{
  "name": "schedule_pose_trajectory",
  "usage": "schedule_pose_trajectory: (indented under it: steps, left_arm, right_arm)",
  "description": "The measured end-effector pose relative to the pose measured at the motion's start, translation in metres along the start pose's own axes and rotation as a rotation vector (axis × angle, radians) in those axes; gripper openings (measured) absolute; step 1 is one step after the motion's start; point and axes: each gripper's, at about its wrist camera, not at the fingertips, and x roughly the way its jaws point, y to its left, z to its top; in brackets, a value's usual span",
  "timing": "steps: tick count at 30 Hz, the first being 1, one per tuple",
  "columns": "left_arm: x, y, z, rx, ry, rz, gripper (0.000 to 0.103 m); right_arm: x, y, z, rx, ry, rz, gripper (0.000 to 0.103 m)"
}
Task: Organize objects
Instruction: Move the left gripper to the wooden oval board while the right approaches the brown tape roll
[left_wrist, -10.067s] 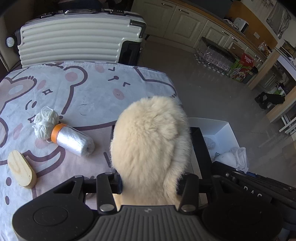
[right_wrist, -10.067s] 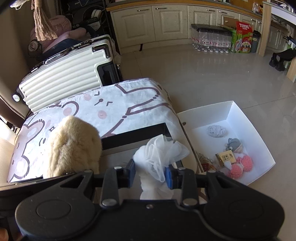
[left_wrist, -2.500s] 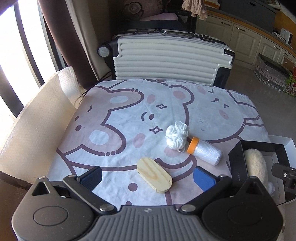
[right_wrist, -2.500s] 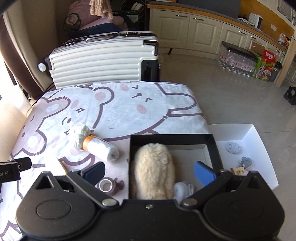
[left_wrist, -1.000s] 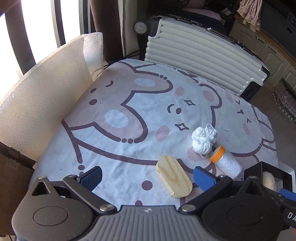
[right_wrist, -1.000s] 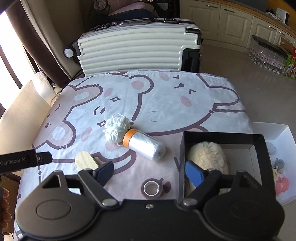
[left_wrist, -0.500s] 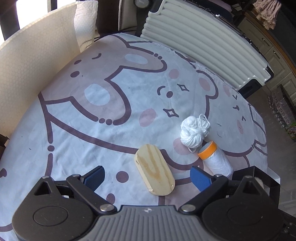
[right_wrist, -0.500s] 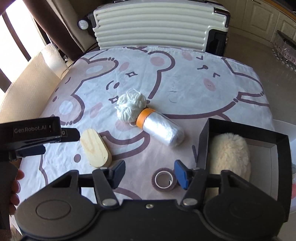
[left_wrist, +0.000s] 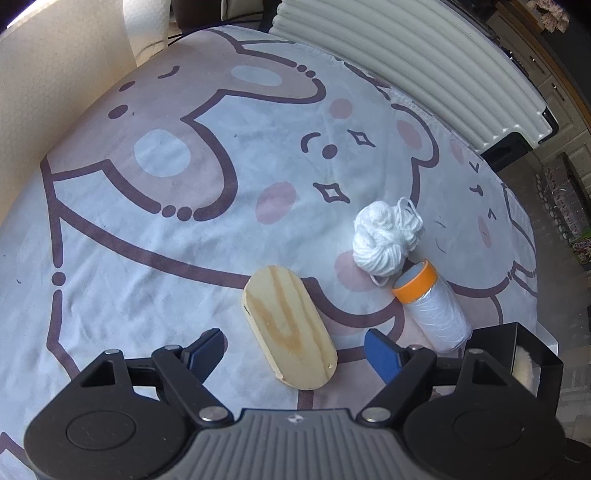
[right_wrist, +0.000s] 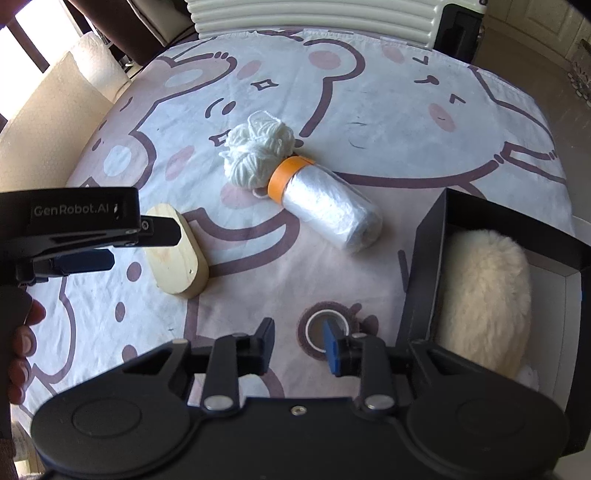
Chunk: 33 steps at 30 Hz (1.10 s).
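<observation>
An oval wooden block lies on the bear-print cloth, also in the right wrist view. My left gripper is open, its fingers either side of the block's near end. A white yarn ball touches a plastic-wrap roll with an orange end. A tape ring lies flat near the black box, which holds a cream fluffy item. My right gripper is open but narrowed, just over the ring's near left edge, right fingertip over its hole.
A ribbed white suitcase stands behind the table. A bubble-wrap sheet stands at the left edge. The left gripper body reaches in from the left in the right wrist view. Floor lies beyond the right edge.
Both grippers have dropped lower and moved forward. The left gripper has narrowed around the wooden block. The right gripper has narrowed and come down to the tape ring.
</observation>
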Motion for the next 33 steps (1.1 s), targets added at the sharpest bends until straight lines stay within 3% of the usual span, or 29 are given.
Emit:
schedule_pose_trajectory:
  steps: [8,16,22,33]
  left_arm:
    - [0.021,0.002,-0.001,-0.020,0.048,0.018,0.075]
    - [0.032,0.001,0.001,-0.040,0.045,0.020,0.074]
    - [0.036,-0.007,0.002,0.039,0.025,0.060,0.067]
    - [0.033,-0.012,0.000,0.199,0.059,0.046,0.056]
  right_arm:
    - [-0.002,-0.001,0.009,-0.019,-0.035,-0.014,0.028]
    - [0.008,-0.005,0.015,-0.022,-0.045,-0.032,0.030]
    - [0.018,-0.007,0.017,-0.027,-0.036,-0.034,0.033]
    - [0.036,-0.002,0.014,-0.076,0.010,-0.061,0.038]
